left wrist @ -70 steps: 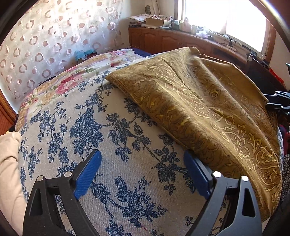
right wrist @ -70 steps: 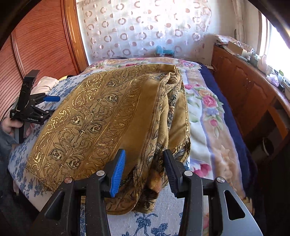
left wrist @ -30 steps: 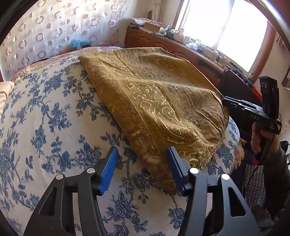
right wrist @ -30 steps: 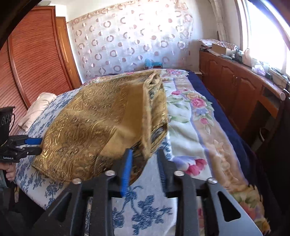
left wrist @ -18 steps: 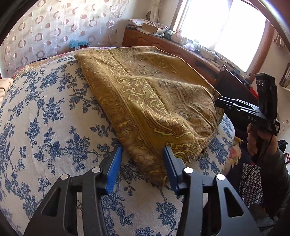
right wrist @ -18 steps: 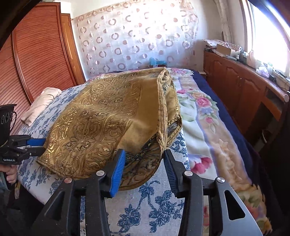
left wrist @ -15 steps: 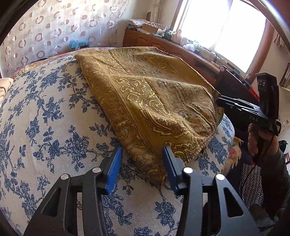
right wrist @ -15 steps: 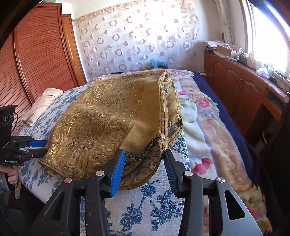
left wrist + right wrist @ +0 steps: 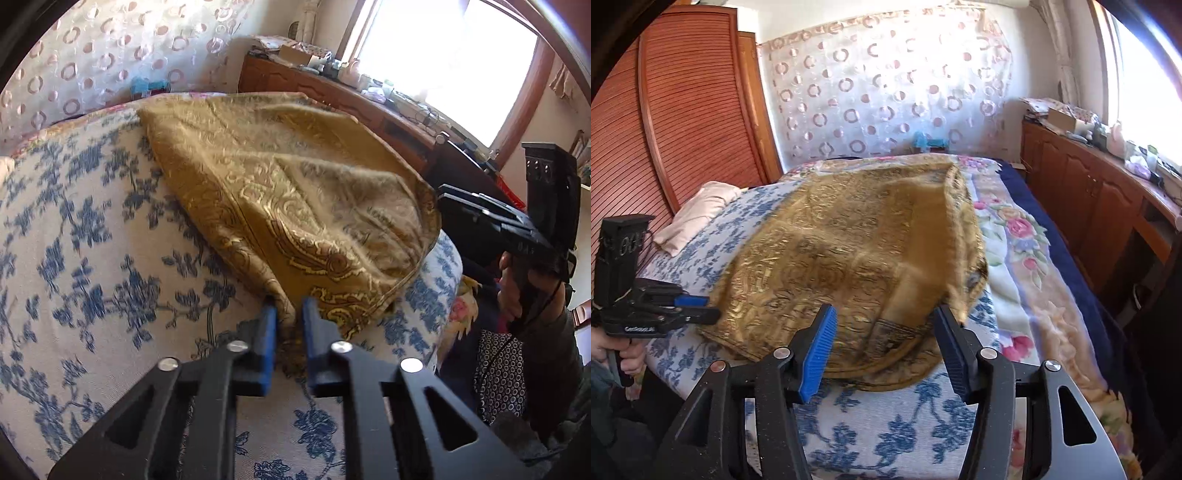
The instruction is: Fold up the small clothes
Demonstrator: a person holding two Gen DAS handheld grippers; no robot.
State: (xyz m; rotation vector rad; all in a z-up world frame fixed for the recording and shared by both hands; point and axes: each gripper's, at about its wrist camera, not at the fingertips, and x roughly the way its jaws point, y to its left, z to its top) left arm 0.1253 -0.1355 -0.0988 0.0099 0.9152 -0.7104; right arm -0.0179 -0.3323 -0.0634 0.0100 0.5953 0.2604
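Observation:
A gold patterned cloth (image 9: 295, 199) lies folded on the bed's blue-flowered cover (image 9: 92, 240). My left gripper (image 9: 289, 306) is at the cloth's near corner; its jaws are closing and the blue pads pinch a bunched fold of the fabric. The right wrist view shows the same gripper (image 9: 698, 308) at the cloth's left edge. At the cloth's (image 9: 849, 251) front edge my right gripper (image 9: 885, 310) has its jaws opening wide. The fabric lies between and beyond the fingers, and the pads do not press it. From the left wrist view the right gripper (image 9: 441, 194) is at the cloth's far right corner.
A pink-flowered blanket (image 9: 1027, 258) covers the bed's right side, with a cream pillow (image 9: 698, 214) at the left. Wooden cabinets (image 9: 1089, 192) under the window run along the right wall, and a slatted wardrobe (image 9: 683, 129) stands at the left. A hand (image 9: 517, 288) holds the right gripper's handle.
The left jaws have come together on the cloth's near corner and lifted it a little. The right jaws have spread apart and the cloth's edge lies loose between them.

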